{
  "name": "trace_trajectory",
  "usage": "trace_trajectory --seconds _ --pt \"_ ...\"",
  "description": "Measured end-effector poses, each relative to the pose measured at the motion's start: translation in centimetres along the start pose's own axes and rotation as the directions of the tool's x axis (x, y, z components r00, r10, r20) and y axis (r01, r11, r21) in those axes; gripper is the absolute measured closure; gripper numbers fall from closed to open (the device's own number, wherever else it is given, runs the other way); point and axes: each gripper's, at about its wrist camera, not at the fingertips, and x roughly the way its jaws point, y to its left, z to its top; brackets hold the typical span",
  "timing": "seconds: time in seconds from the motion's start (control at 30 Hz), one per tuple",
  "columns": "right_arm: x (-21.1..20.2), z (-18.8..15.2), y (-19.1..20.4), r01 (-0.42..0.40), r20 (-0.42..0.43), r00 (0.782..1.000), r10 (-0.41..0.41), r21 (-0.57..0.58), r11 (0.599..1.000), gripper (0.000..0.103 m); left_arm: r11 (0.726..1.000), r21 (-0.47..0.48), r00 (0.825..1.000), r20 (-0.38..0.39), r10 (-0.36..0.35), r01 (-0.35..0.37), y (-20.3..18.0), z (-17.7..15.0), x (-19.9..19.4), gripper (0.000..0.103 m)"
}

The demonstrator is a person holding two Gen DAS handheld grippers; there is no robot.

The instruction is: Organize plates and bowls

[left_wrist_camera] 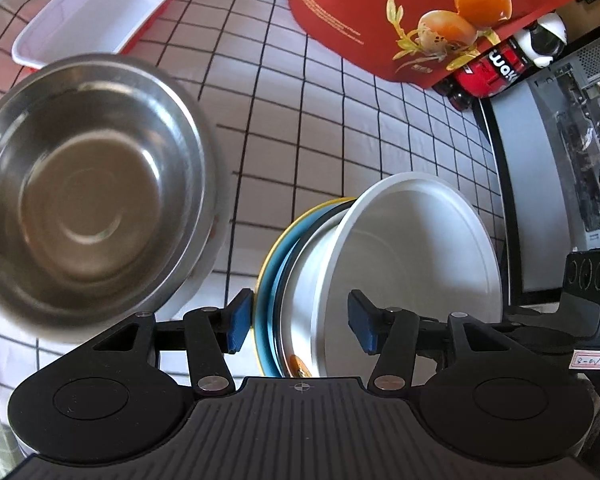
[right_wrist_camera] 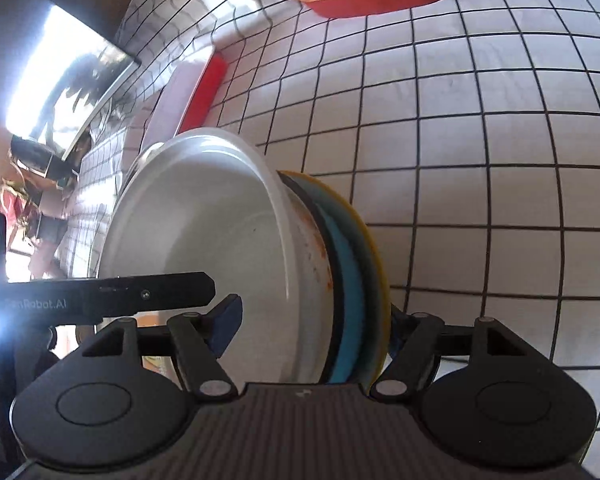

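A stack of a white bowl (left_wrist_camera: 420, 256) on a dark plate, a blue plate (left_wrist_camera: 266, 300) and a yellow plate is held tilted above the checked tablecloth. My left gripper (left_wrist_camera: 300, 324) is shut on the stack's edge, one pad under the yellow plate and one inside the bowl. My right gripper (right_wrist_camera: 312, 328) is shut on the opposite edge of the same stack (right_wrist_camera: 220, 240). The blue plate (right_wrist_camera: 348, 280) and the yellow rim show there too. A large steel bowl (left_wrist_camera: 88, 184) sits to the left in the left wrist view.
A white tray with red sides (left_wrist_camera: 100, 8) lies at the far left. A red egg box (left_wrist_camera: 420, 12) and cola bottles (left_wrist_camera: 496, 68) stand at the back right. The table edge and a computer case (left_wrist_camera: 572, 120) are on the right.
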Motion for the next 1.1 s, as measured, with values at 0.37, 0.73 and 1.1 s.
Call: trace_trajectory --seconds 0.37,0.73,1.1 --pt "-0.1 0.6 1.7 0.123 0.046 0.992 -0.121 -0.066 0.99 0.031 1.0 0.015 1.0 -0.017 -0.011 0.011 -0.2 0.3 0.2 0.04" --pt "0.6 0.6 -0.4 0.021 0.001 1.0 -0.021 0.037 0.999 0.031 0.997 0.067 0.999 -0.029 0.028 -0.026 -1.5 0.6 0.9 0.03" --pt "0.7 0.4 -2.2 0.007 -0.008 1.0 -0.007 0.103 0.995 0.031 0.998 0.064 0.999 -0.033 0.02 -0.018 -1.3 0.5 0.8 0.029"
